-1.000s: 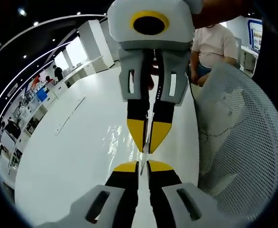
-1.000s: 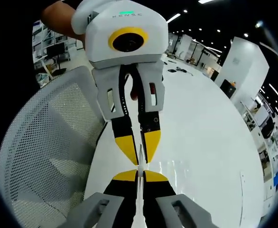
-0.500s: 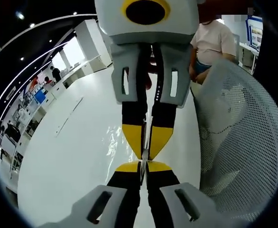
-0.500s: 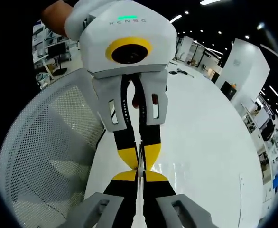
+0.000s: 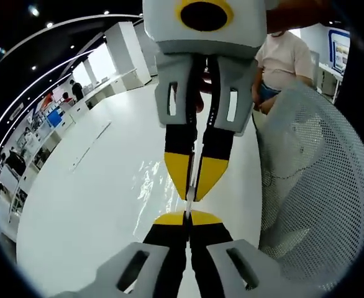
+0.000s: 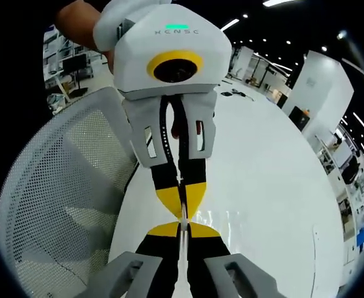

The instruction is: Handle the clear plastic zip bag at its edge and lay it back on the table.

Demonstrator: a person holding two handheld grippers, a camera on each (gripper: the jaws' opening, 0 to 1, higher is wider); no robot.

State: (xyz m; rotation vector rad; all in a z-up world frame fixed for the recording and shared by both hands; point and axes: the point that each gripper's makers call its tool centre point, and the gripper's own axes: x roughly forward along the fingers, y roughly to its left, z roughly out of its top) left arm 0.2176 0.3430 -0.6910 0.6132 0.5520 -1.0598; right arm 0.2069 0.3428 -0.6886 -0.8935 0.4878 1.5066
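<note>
The clear plastic zip bag (image 5: 152, 181) shows as faint glints over the white table (image 5: 89, 205), hanging from one edge. In the left gripper view my left gripper (image 5: 187, 217) is shut on that thin edge. My right gripper (image 5: 192, 191) comes down from above, tip to tip with it, and is shut on the same edge. In the right gripper view my right gripper (image 6: 181, 229) pinches a thin pale strip of the bag (image 6: 181, 248), and my left gripper (image 6: 181, 208) meets it from above. Most of the bag's body is too clear to make out.
A white mesh chair back (image 5: 312, 180) stands close beside the table edge, also in the right gripper view as the chair (image 6: 58, 192). A person in a pink shirt (image 5: 286, 56) sits behind it. The long white table (image 6: 269, 180) stretches away; small items (image 6: 235, 93) lie far off.
My left gripper's jaws, slightly apart a second ago, have shut on the bag's edge. The two grippers drew closer, then eased a little apart.
</note>
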